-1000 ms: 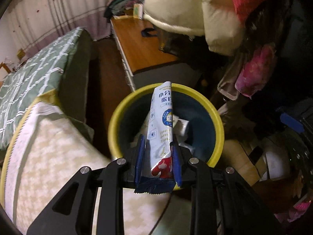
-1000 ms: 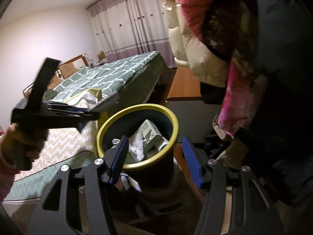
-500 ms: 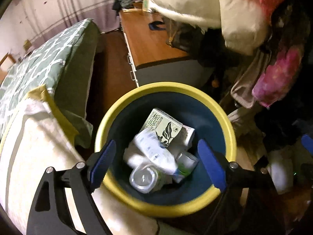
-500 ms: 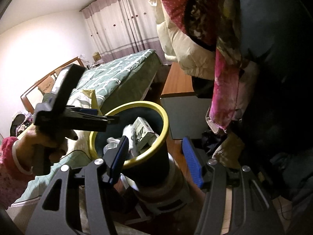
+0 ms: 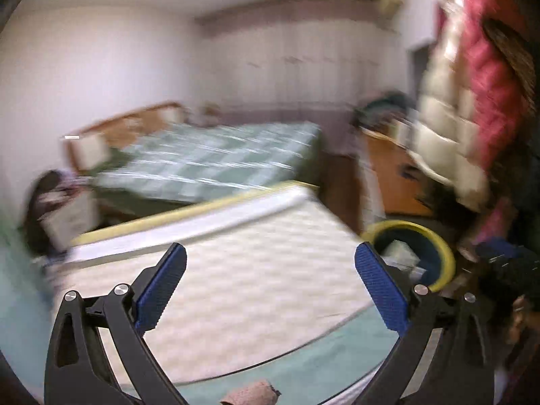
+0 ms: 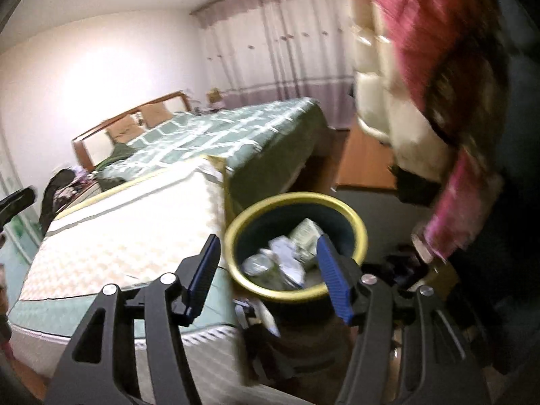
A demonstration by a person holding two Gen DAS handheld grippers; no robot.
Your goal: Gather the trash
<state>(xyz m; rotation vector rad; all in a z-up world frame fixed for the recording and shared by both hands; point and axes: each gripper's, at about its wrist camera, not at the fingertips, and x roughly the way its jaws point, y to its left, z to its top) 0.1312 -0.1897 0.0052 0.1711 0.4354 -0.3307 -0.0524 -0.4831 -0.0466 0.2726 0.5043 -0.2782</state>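
We hold our left gripper point(image 5: 270, 278) over the near end of a cream quilted mattress point(image 5: 249, 270), and its jaws are opening, already spread very wide with nothing between the blue pads point(image 5: 161, 287). The left wrist view is smeared with blur, but we can still make out the yellow-rimmed bin point(image 5: 438, 246) low on the right, just past the mattress corner, with pale trash showing inside it. Our right gripper point(image 6: 268, 273) points down toward the same bin point(image 6: 337, 202), which stands on the floor just to the right of the mattress point(image 6: 128, 233). Its jaws are opening too, standing apart and empty; the blue pads point(image 6: 202, 270) frame the bin's near rim without touching anything we can see. Inside the dark blue well we see the trash: a green and white carton point(image 6: 305, 233) toward the far side, a crumpled white wrapper point(image 6: 287, 256) in the middle, and a clear plastic cup point(image 6: 258, 265) on the near left. Beyond the mattress lies a bed with a green checked cover point(image 6: 219, 135) and a wooden headboard point(image 6: 135, 116), and pale curtains point(image 6: 287, 40) hang on the far wall. On the right, a cream puffer jacket point(image 6: 388, 101) and a pink garment point(image 6: 432, 27) hang above a wooden cabinet top point(image 6: 361, 162). At the far left edge of the right wrist view a black part point(image 6: 17, 202) intrudes; we cannot tell what it is.
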